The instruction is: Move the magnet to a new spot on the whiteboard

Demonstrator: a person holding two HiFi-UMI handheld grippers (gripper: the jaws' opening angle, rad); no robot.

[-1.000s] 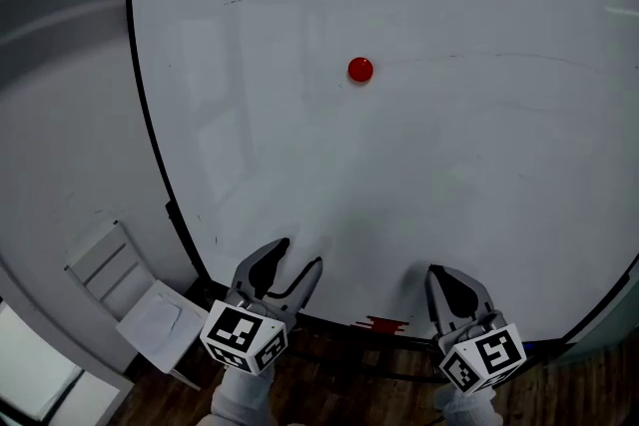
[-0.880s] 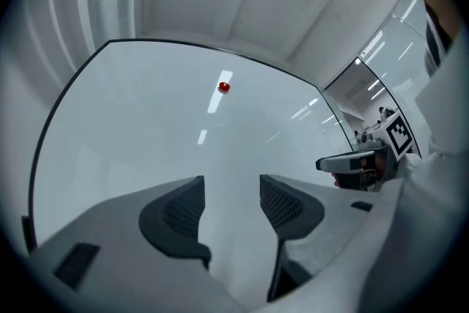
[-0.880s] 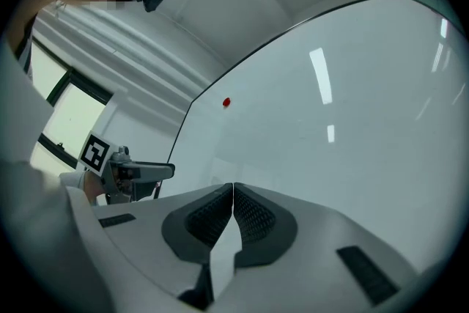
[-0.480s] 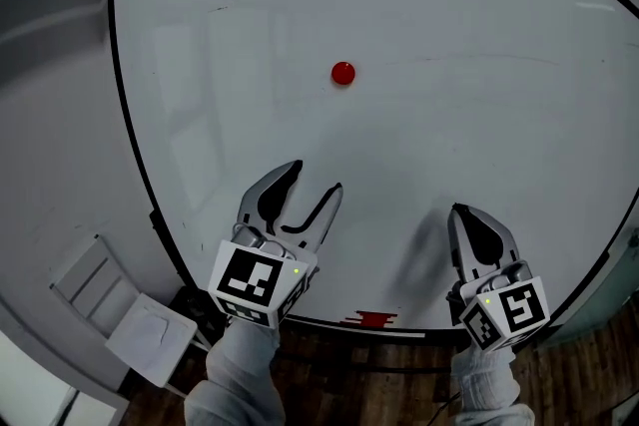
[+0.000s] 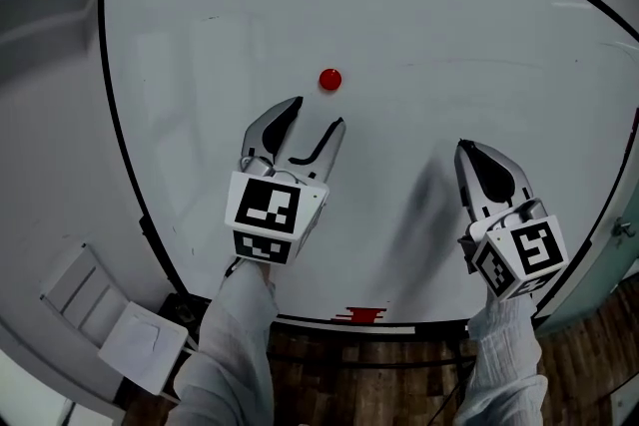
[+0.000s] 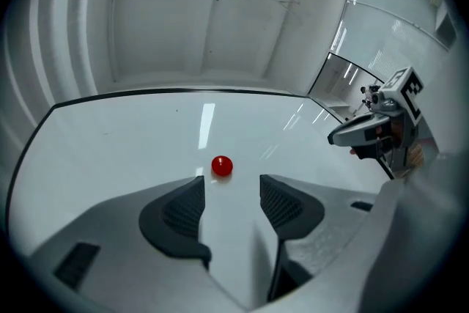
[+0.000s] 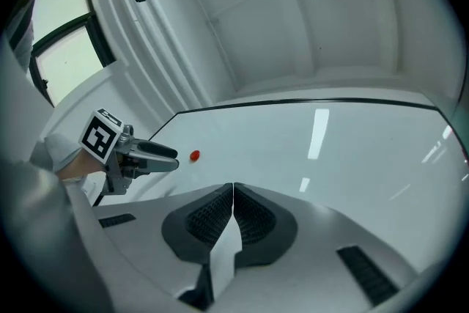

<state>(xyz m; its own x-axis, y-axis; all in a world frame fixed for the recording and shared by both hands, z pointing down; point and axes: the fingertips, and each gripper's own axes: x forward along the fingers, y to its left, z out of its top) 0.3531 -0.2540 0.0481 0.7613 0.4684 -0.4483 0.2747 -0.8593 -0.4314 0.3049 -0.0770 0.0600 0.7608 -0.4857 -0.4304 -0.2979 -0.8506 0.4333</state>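
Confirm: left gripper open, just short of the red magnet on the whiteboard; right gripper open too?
One error: the right gripper is shut, jaws together, as the right gripper view shows. The left gripper is open, just short of the red magnet on the whiteboard.

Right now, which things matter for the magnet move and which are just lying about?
In play: red magnet, whiteboard, left tool (open, lined up on magnet).
Lying about: right tool (shut, empty), red object at board's bottom edge, white furniture lower left.
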